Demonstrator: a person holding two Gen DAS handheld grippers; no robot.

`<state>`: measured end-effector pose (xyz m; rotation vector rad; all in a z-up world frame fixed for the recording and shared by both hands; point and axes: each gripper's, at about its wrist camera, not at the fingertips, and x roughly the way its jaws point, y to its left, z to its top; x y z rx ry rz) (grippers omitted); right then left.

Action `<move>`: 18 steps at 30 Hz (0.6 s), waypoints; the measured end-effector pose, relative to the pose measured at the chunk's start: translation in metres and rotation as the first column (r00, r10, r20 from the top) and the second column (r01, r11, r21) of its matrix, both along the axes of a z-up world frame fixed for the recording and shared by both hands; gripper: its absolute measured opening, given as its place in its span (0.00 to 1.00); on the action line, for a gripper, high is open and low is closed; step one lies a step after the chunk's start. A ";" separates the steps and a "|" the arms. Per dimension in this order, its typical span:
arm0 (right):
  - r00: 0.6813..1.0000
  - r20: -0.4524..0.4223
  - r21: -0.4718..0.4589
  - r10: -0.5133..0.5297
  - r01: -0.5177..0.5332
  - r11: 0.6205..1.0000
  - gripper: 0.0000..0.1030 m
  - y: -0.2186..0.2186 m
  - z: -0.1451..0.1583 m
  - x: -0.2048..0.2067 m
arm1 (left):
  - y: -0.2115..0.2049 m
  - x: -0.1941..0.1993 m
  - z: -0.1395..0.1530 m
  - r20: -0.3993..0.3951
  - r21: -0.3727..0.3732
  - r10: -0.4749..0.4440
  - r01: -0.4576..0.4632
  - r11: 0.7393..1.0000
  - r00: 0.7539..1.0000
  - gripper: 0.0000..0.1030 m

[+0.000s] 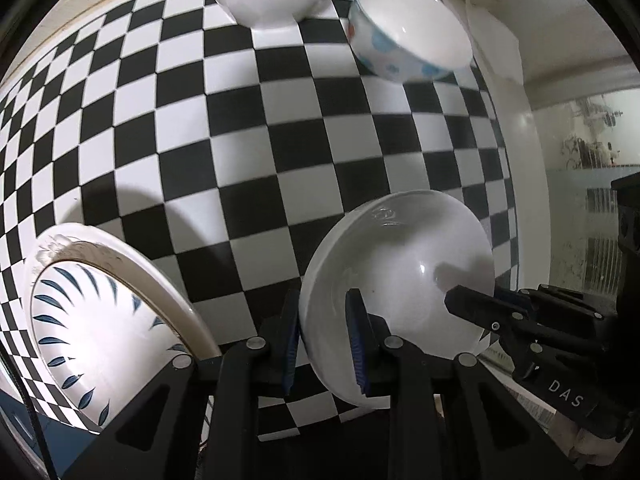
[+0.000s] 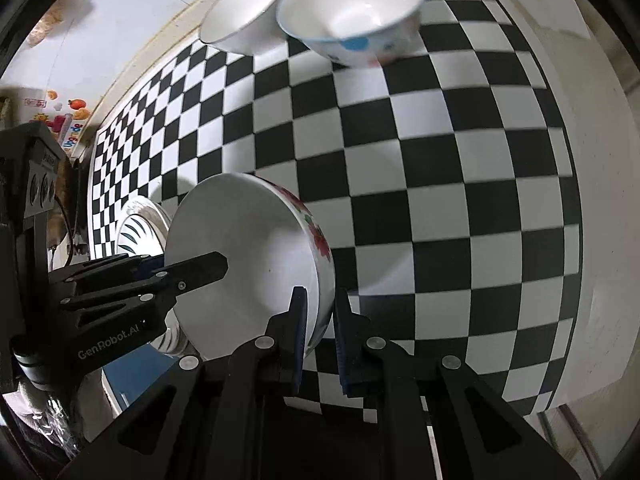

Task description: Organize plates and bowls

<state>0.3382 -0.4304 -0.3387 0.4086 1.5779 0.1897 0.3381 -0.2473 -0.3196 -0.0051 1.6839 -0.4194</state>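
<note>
Your left gripper [image 1: 326,344] and right gripper [image 2: 320,336] both clamp the tilted bowl's [image 2: 248,256] rim, its opening facing sideways above the checkered table [image 2: 440,160].

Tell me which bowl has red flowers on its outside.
The bowl held by both tongs: red flowers run along its outer wall. The far plain white bowl has none; its neighbour shows blue spots.

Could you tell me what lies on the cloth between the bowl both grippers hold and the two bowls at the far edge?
Nothing: from the held bowl to the plain white bowl and blue-spotted bowl, both wrist views show only bare checkered cloth.
</note>
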 end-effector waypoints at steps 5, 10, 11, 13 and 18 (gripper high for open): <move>1.000 -0.028 -0.002 -0.015 0.015 1.000 0.14 -0.004 -0.013 -0.003 | -0.003 -0.004 -0.013 -0.033 0.014 -0.019 0.019 1.000 0.999 0.19; 0.999 -0.045 -0.005 -0.005 0.005 1.000 0.14 -0.002 -0.020 -0.003 | -0.005 -0.007 -0.020 -0.046 0.027 -0.024 0.026 0.999 0.999 0.19; 0.999 -0.046 -0.008 -0.002 0.002 1.000 0.14 -0.001 -0.021 -0.003 | -0.004 -0.007 -0.021 -0.049 0.028 -0.023 0.024 0.999 0.999 0.19; 0.999 -0.049 -0.011 0.001 -0.002 1.000 0.14 -0.001 -0.022 -0.003 | -0.006 -0.008 -0.024 -0.054 0.030 -0.021 0.023 0.999 0.998 0.19; 0.997 -0.071 -0.007 0.001 -0.001 1.000 0.16 0.000 -0.026 -0.001 | -0.005 -0.009 -0.027 -0.078 0.024 -0.009 0.011 1.000 0.997 0.19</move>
